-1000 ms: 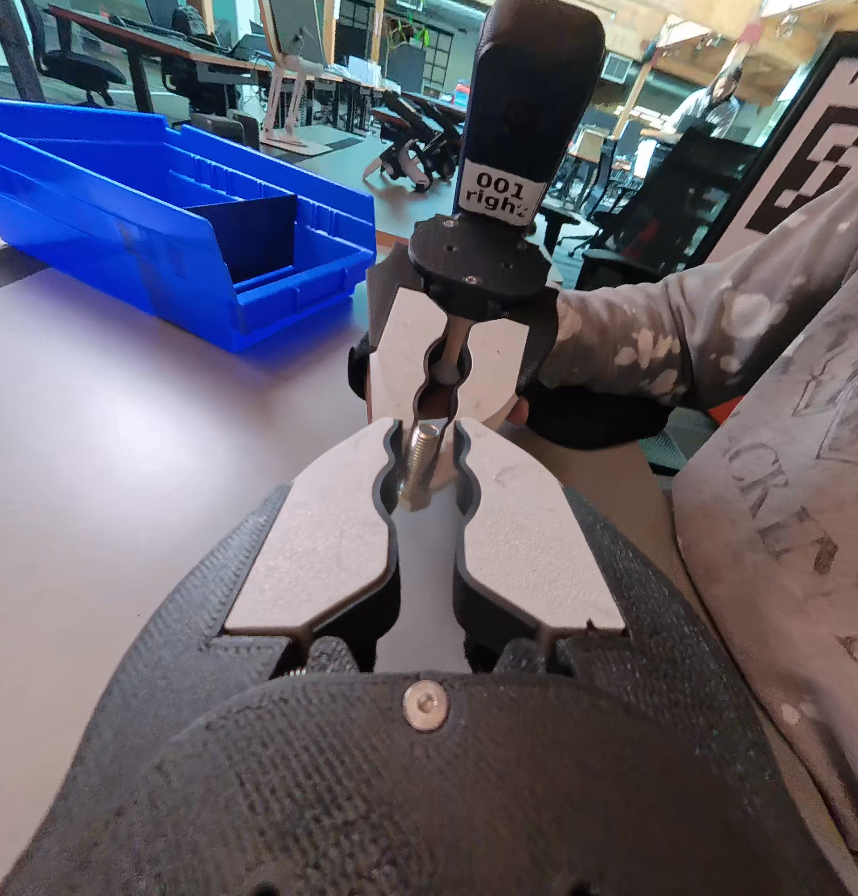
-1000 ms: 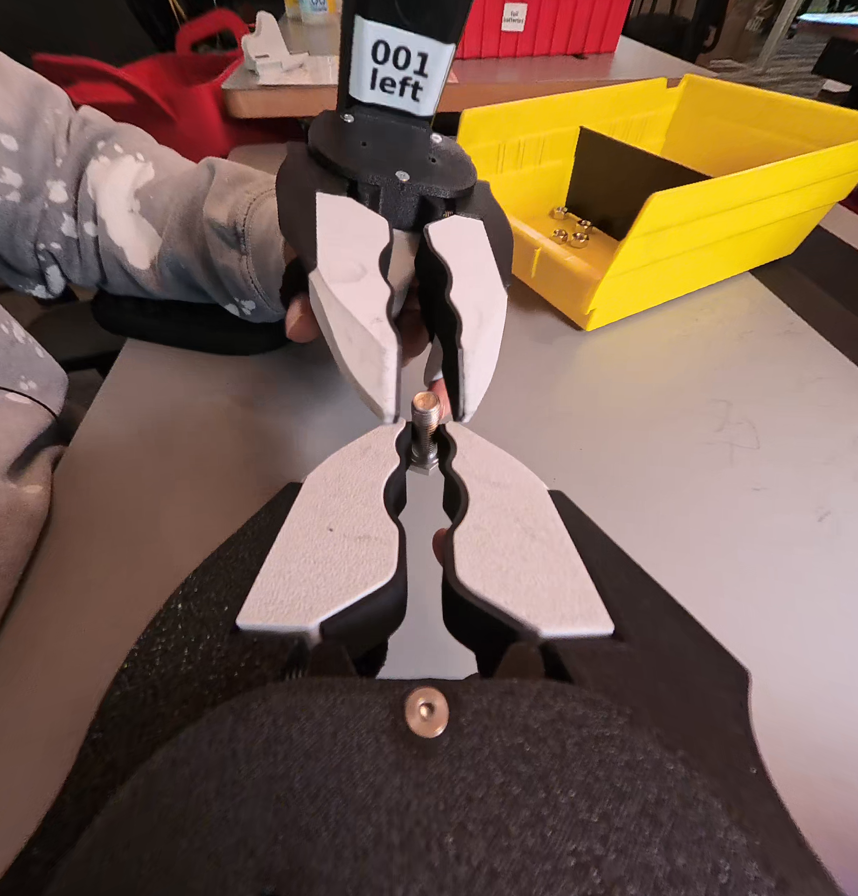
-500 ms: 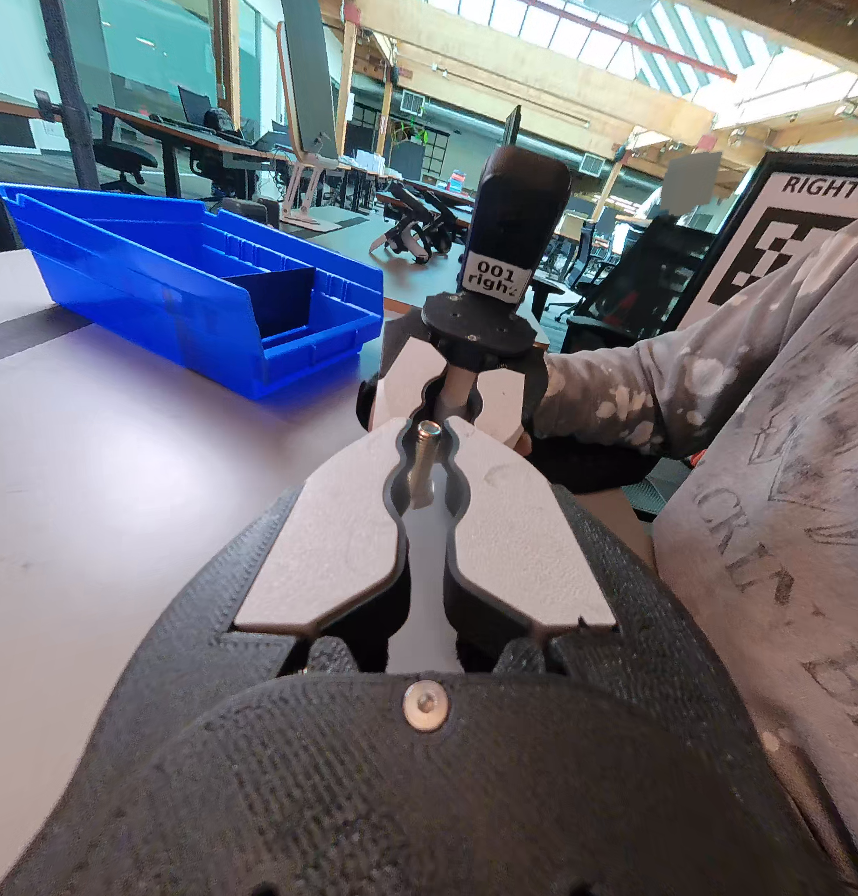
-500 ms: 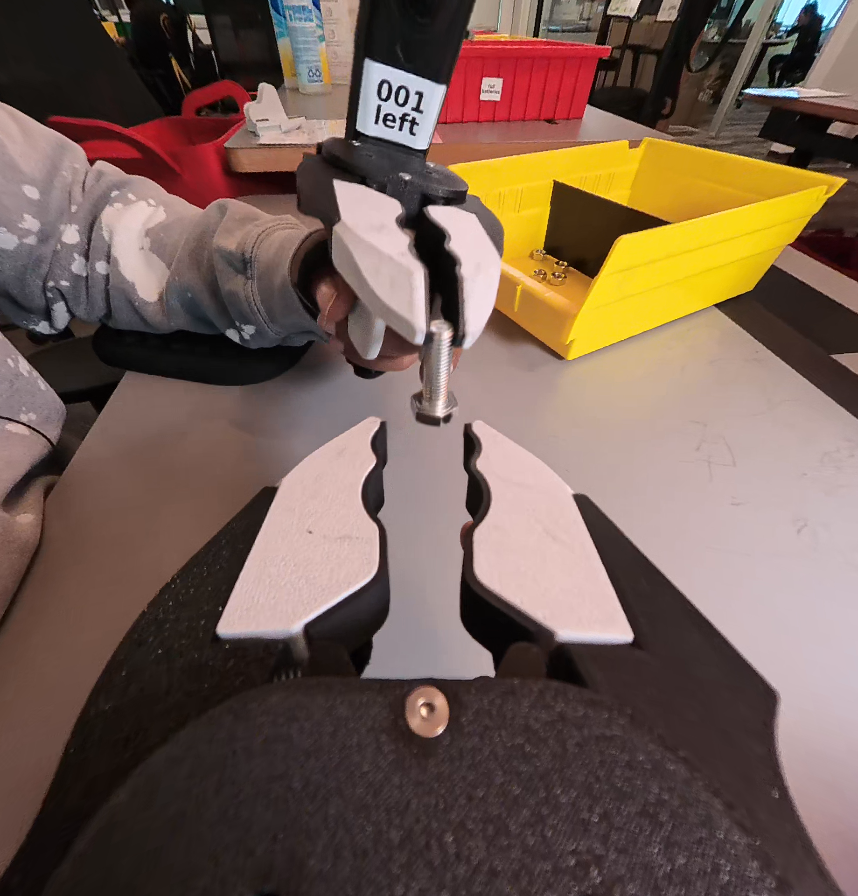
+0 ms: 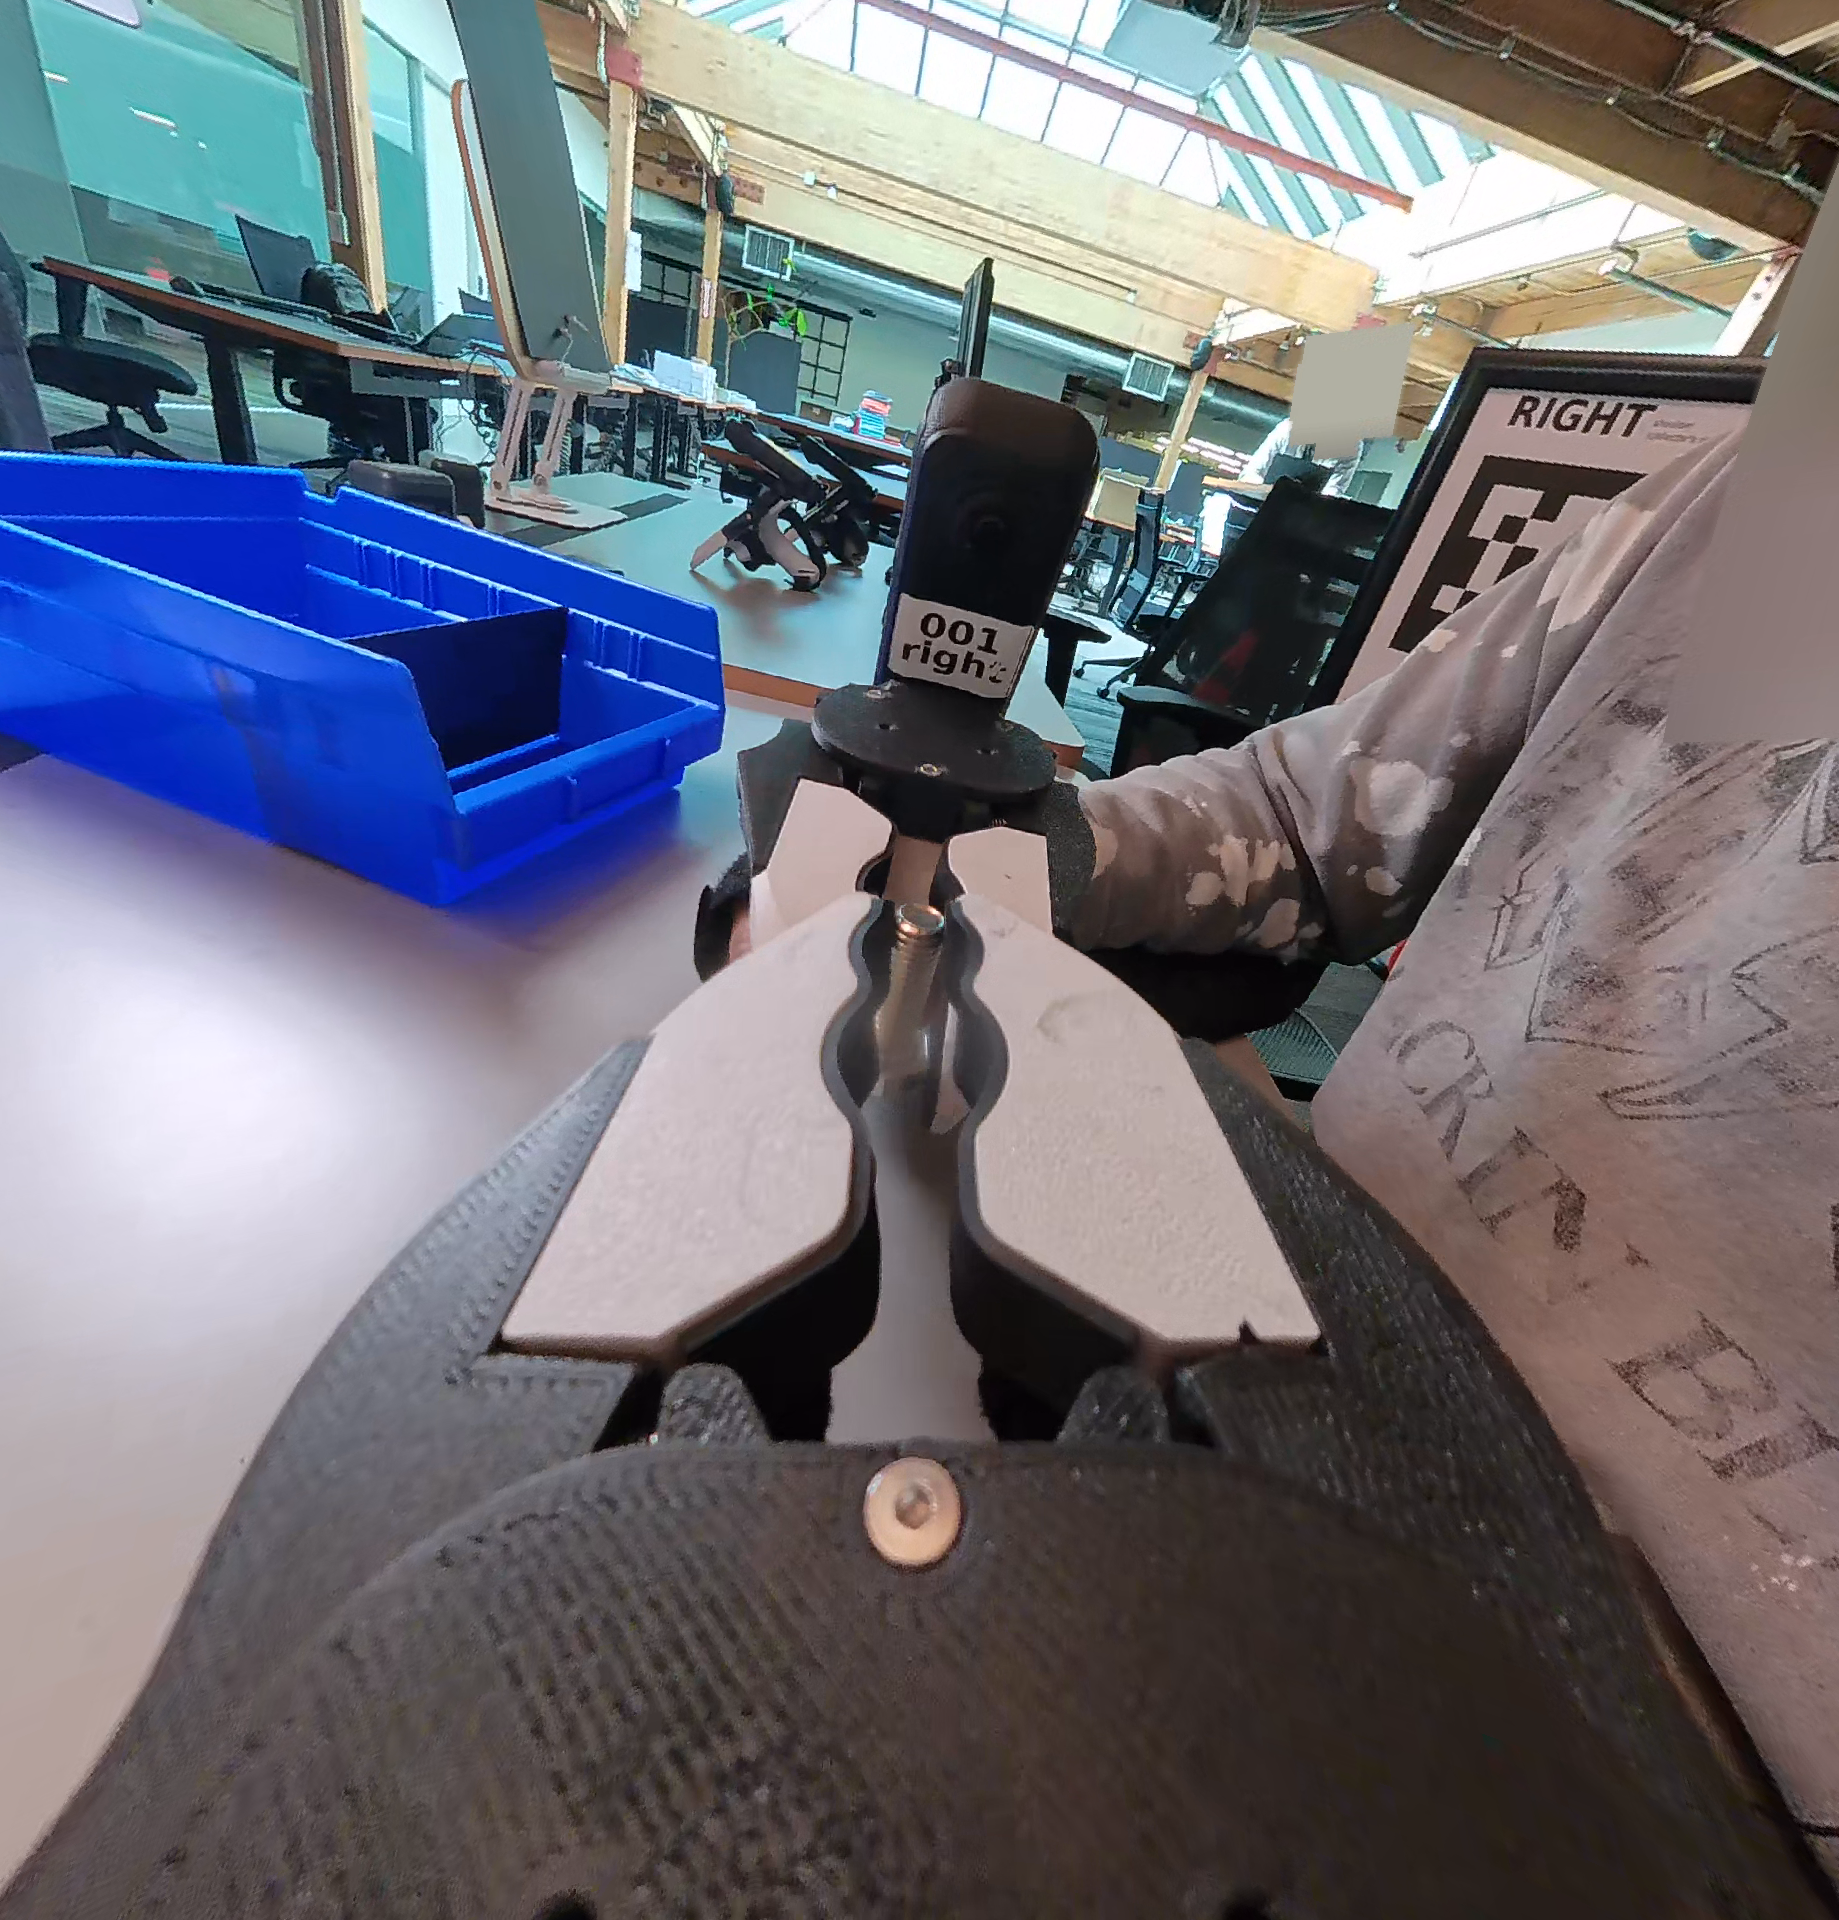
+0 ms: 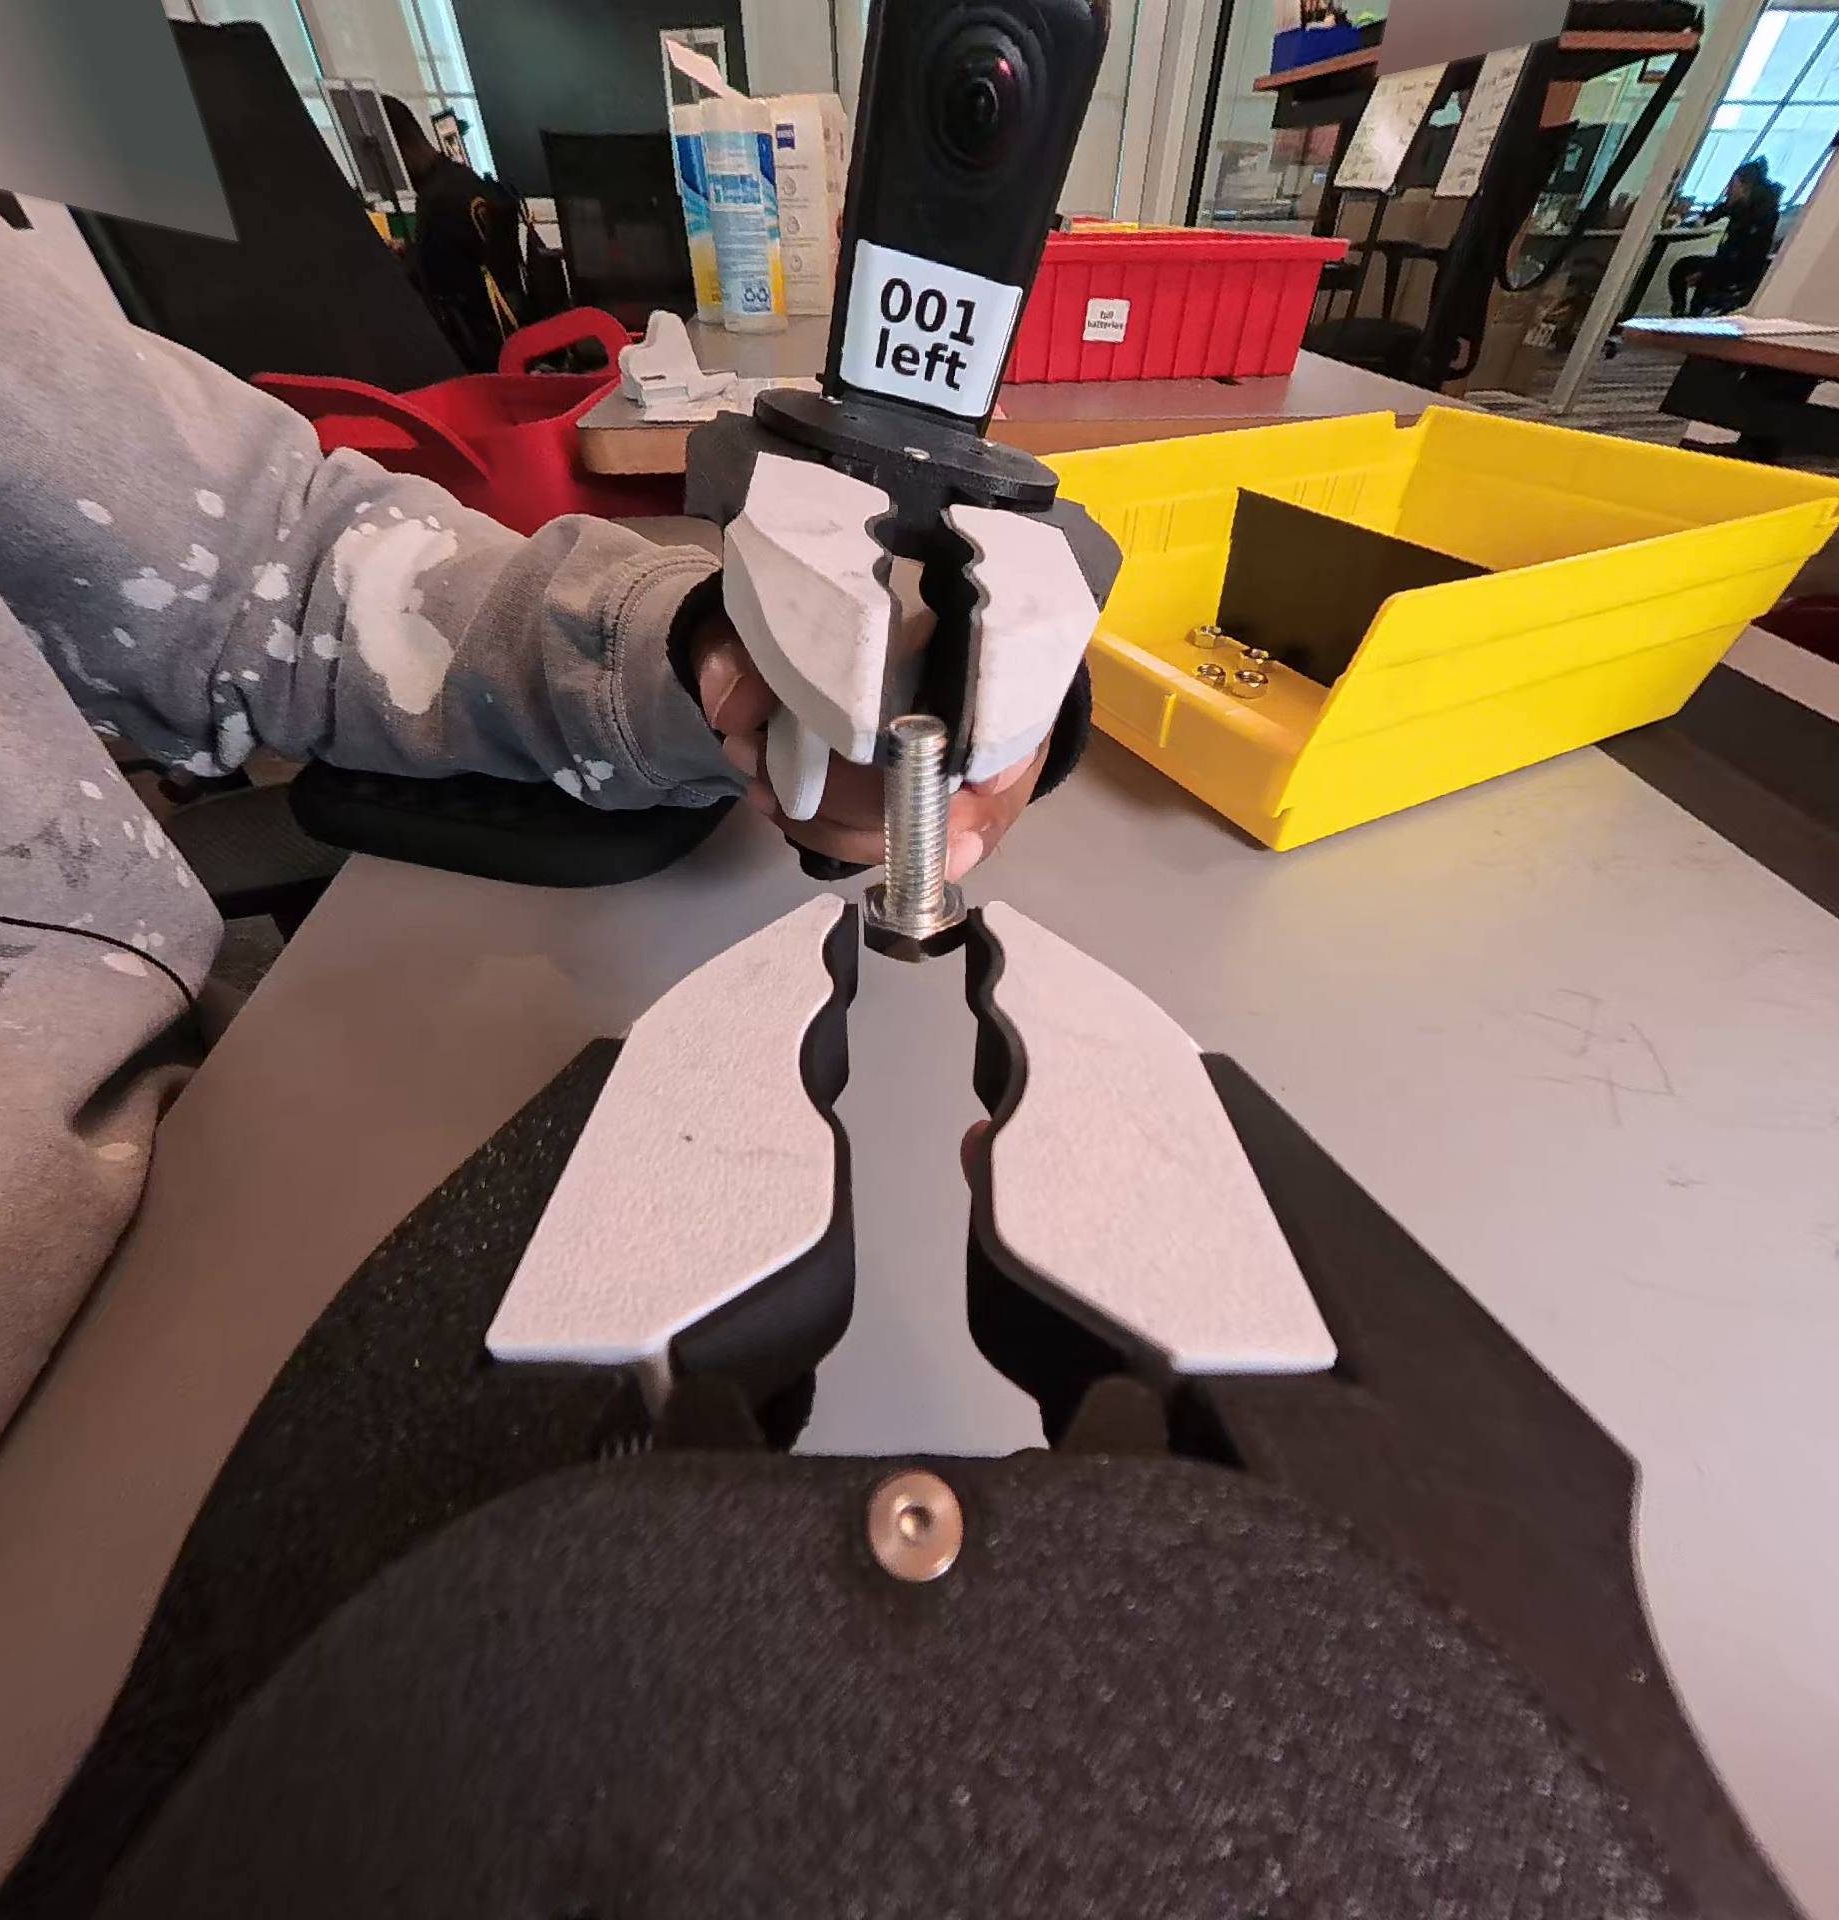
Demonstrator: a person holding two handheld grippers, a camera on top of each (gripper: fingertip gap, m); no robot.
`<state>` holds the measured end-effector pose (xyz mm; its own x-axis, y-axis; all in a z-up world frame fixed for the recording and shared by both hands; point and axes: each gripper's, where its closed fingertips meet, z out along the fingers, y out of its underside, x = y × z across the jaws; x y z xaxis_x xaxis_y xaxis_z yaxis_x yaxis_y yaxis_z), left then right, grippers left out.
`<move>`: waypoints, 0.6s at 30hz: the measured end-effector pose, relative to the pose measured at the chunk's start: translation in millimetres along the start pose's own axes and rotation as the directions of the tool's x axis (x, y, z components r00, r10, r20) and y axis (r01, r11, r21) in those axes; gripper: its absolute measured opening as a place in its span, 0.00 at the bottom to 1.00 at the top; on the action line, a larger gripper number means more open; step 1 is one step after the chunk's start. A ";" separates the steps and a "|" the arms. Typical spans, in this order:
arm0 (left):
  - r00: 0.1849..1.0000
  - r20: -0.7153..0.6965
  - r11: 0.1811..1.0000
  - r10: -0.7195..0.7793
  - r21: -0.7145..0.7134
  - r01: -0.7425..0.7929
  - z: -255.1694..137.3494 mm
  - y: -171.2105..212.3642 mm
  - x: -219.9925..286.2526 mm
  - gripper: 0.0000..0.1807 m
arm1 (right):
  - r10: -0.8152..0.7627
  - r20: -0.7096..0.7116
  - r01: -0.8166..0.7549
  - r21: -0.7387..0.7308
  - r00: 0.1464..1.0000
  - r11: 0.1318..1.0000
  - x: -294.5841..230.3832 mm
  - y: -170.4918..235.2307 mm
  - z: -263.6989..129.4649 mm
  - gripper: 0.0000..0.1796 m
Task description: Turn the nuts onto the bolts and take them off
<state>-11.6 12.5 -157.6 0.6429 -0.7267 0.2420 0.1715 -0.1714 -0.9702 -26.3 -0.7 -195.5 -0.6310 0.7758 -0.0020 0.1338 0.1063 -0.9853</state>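
A silver bolt [image 6: 917,810] stands upright above the grey table [image 6: 1466,1039], threaded end up. My left gripper [image 5: 917,909] is shut on the bolt's shank [image 5: 907,997]. In the right wrist view the left gripper [image 6: 920,743] comes down from above and holds the bolt's top. A hex nut [image 6: 910,916] sits at the bolt's lower end. My right gripper [image 6: 913,920] is shut on the nut, which sits right at its fingertips. The right gripper's fingers [image 5: 806,862] face me in the left wrist view, and the nut is hidden there.
A yellow bin [image 6: 1517,665] with several loose nuts [image 6: 1227,665] stands to the right. A blue bin [image 5: 541,821] stands at the left. A red bin [image 6: 1164,301] and a red bag [image 6: 458,426] lie beyond the table. The person's grey sleeves [image 6: 323,623] hold both grippers. Both grippers' tips are close together, under 4 cm apart.
One second ago the right gripper was shut on the nut. It then opened and drew back. Now it has closed on the nut again, at its fingertips. The left gripper kept hold of the bolt.
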 end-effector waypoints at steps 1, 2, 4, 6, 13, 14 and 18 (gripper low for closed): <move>1.000 -0.001 1.000 0.003 0.002 -0.003 -0.1 -0.3 0.3 0.05 | -0.001 -0.002 0.001 0.003 1.000 1.000 0.1 -0.6 0.0 0.11; 1.000 -0.003 1.000 0.003 0.004 -0.003 -0.1 -0.6 0.6 0.05 | -0.001 -0.004 0.001 0.006 1.000 1.000 0.2 -1.0 0.1 0.10; 1.000 -0.005 1.000 0.006 0.009 -0.006 0.0 -1.2 1.2 0.05 | 0.000 -0.007 0.000 0.014 1.000 1.000 0.3 -2.2 0.1 0.10; 1.000 -0.006 1.000 0.010 0.012 -0.009 0.0 -1.9 1.6 0.05 | 0.002 -0.003 -0.002 0.019 1.000 1.000 -0.6 -2.9 0.3 0.10; 0.949 0.300 0.995 0.096 -0.017 -0.095 -56.4 -48.7 -42.4 0.16 | 0.036 -0.080 -0.030 0.084 0.996 0.996 15.8 -15.5 -13.2 0.10; 0.903 0.418 0.995 0.101 -0.052 -0.087 -84.1 -60.1 -61.7 0.16 | 0.048 -0.103 -0.038 0.101 0.994 0.994 21.8 -18.4 -18.4 0.10; 0.605 0.793 0.950 0.072 -0.240 0.201 -203.6 -58.0 -140.2 0.17 | 0.121 -0.177 -0.092 0.164 0.977 0.982 45.9 -23.2 -36.1 0.10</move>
<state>-263.6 -11.1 -138.2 0.9933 0.0754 0.0877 0.1129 -0.4689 -0.8760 -30.9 54.8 -166.5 -0.4648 0.8808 -0.0906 0.0643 -0.0685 -0.9956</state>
